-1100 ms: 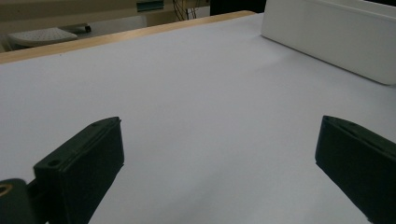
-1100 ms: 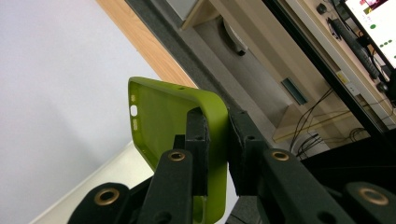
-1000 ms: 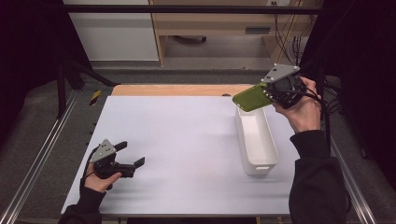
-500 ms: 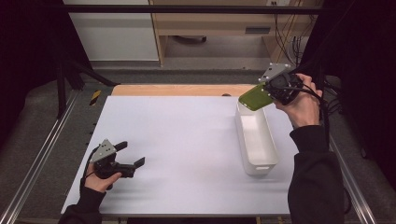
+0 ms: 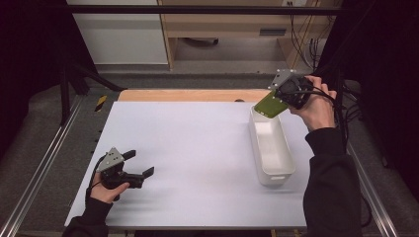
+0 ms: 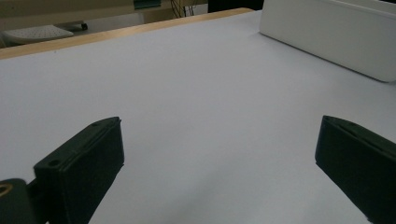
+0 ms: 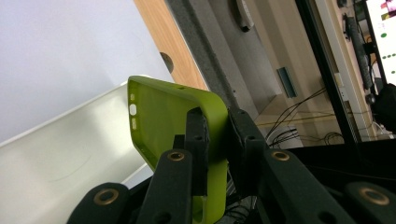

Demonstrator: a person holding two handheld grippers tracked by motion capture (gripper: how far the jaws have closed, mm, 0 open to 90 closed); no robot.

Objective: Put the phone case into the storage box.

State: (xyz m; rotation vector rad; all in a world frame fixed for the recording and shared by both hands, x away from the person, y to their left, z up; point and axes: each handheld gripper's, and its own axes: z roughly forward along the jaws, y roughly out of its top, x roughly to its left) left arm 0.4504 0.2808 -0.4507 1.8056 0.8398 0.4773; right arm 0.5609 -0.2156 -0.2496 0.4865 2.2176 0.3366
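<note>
High view: green case point(image 5: 270, 105) above bin point(image 5: 271, 174) far rim

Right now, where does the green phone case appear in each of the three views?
High view: the green phone case is at upper right, pinched in the right tool above the far end of the white bin.
Left gripper view: not in it.
Right gripper view: at centre, clamped between the jaws.
Shared landmark: the white bin, at top right in the left gripper view and lower left in the right gripper view.
</note>
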